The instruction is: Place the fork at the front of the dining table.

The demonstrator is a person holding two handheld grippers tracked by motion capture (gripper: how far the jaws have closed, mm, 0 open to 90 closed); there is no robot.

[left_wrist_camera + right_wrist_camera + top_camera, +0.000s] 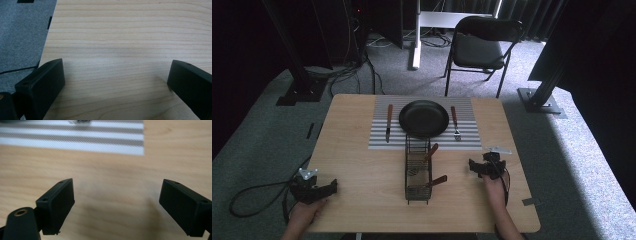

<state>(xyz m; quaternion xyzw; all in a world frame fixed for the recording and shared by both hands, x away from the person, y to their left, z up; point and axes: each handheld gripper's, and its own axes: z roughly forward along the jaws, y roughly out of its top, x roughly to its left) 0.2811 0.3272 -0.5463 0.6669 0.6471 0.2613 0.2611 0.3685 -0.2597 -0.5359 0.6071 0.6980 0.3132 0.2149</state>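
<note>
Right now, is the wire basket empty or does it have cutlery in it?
Not empty. The wire basket in front of the plate holds two wooden-handled utensils, their handles sticking out over its right side. Which kinds they are, I cannot tell.

No readable txt, labels, brands, nos. or signs in any view. Checked table [362, 200], striped mat [377, 140], plate [423, 118], wire basket [418, 192], chair [479, 50]: all plain, nothing printed that can be made out.
</note>
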